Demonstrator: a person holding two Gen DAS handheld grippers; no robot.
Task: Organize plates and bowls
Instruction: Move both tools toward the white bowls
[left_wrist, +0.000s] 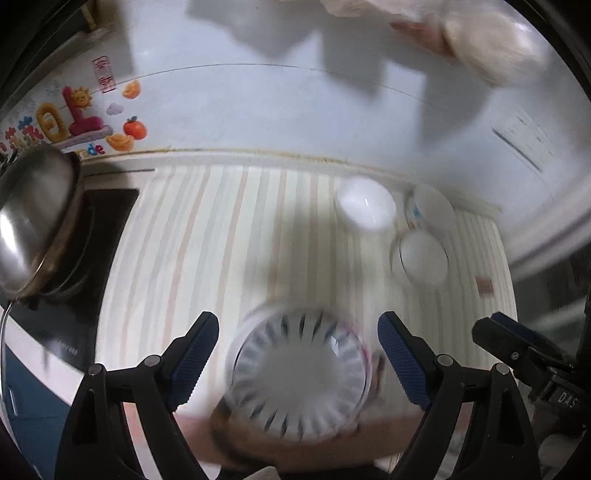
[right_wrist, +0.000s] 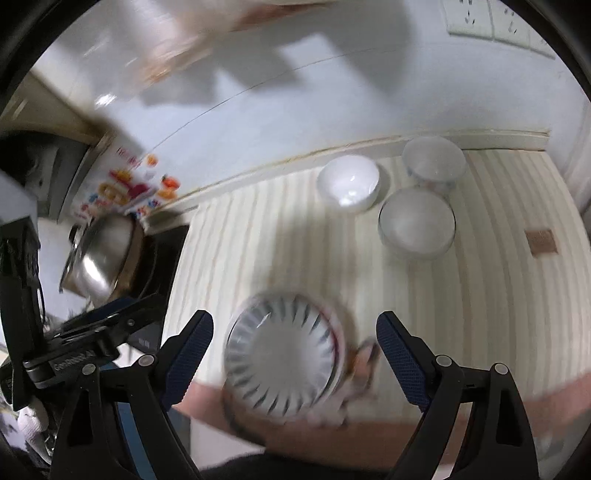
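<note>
Both grippers pointed steeply down at the counter, side by side. The left gripper (left_wrist: 298, 363) had its jaws spread wide, and the patterned bowl (left_wrist: 299, 373) with dark radiating strokes lay in the gap between them, touched by neither blue pad. The right gripper (right_wrist: 294, 363) was likewise released, its jaws wide around the same blurred bowl without contact. A bare forearm (right_wrist: 332, 439) crossed beneath the bowl at the counter's near edge; whether it held the bowl could not be told through the blur. The bowl sat near the front of a cream striped mat (left_wrist: 236, 240). Farther back on the mat stood a white bowl (right_wrist: 349, 182), a clear bowl (right_wrist: 416, 221) just beside it, and another bowl with blue marks (right_wrist: 433, 162) next to the wall. To the left, a steel pot (left_wrist: 35, 218) rested tilted on a dark stove (left_wrist: 107, 210). Behind ran a pale wall (left_wrist: 295, 110) bearing colourful stickers (left_wrist: 74, 114).
</note>
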